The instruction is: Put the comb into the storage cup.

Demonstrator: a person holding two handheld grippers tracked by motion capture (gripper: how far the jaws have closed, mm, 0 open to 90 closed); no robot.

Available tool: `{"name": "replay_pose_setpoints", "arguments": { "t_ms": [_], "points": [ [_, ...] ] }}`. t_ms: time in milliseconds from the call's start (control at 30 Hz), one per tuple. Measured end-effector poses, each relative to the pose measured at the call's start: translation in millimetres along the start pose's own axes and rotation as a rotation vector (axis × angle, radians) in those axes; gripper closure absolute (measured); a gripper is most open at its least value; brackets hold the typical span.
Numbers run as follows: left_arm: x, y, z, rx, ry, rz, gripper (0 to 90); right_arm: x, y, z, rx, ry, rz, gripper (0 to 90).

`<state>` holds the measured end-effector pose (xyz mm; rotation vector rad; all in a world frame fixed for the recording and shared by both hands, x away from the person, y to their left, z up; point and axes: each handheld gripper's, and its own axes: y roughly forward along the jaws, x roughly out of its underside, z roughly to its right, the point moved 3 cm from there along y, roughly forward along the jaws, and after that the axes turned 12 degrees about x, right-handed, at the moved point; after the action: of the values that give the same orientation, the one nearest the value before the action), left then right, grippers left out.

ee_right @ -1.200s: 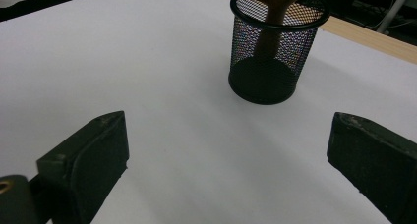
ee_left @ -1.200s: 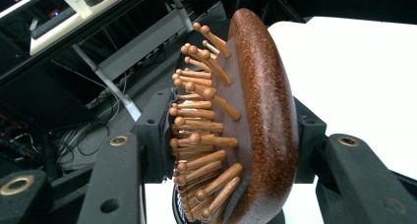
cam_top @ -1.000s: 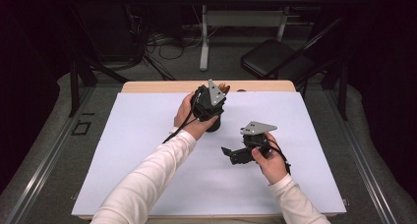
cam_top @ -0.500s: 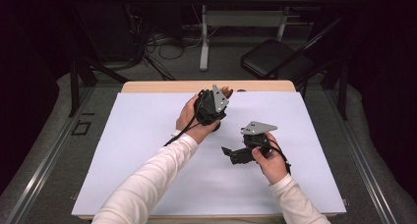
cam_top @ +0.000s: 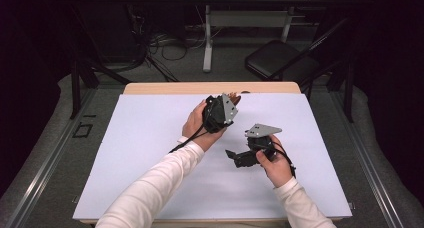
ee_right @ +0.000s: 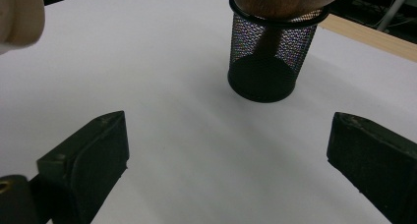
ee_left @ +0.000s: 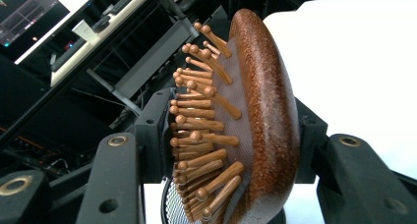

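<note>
Two tongs are in play; your left tongs (cam_top: 226,104) are clamped on the head of a wooden hairbrush (ee_left: 255,121), one jaw on the peg side and the other on the rounded back; your right tongs (cam_top: 239,157) stand wide open over the white worktop (cam_top: 150,138), gripping nothing. The hairbrush sits upright at the far side of the worktop, its handle down inside a black mesh cup (ee_right: 268,62) and its head at the rim, as the right gripper view shows. Expect three faults from here; first, the cup looks light and nothing steadies it, so a sideways pull on the brush would likely tip or drag it; second, the back of the head is smooth and curved, and the pegs give an uneven seat, so the brush could twist or slip between the jaws; third, a tilted lift could catch the handle on the rim and carry the cup up with it. Keep any pull in line with the cup's axis; bring the right tongs to the cup if it shifts.
</note>
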<state>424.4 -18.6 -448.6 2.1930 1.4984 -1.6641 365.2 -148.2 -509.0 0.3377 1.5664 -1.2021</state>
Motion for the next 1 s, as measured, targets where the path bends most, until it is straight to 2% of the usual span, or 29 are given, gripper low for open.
{"name": "replay_pose_setpoints", "arguments": {
  "t_ms": [400,500,1000],
  "points": [
    [2.0,0.6,2.5,-0.011,0.019,0.01,46.7,0.4,0.3,-0.1,0.002,-0.001,-0.003,2.2],
    [2.0,0.8,3.7,-0.011,0.039,0.009,46.5,0.5,0.4,-0.1,0.003,-0.001,-0.002,2.1],
    [3.7,2.0,5.7,-0.011,0.056,0.025,45.1,0.5,0.1,0.3,0.004,-0.001,-0.003,2.2]
  ]
}}
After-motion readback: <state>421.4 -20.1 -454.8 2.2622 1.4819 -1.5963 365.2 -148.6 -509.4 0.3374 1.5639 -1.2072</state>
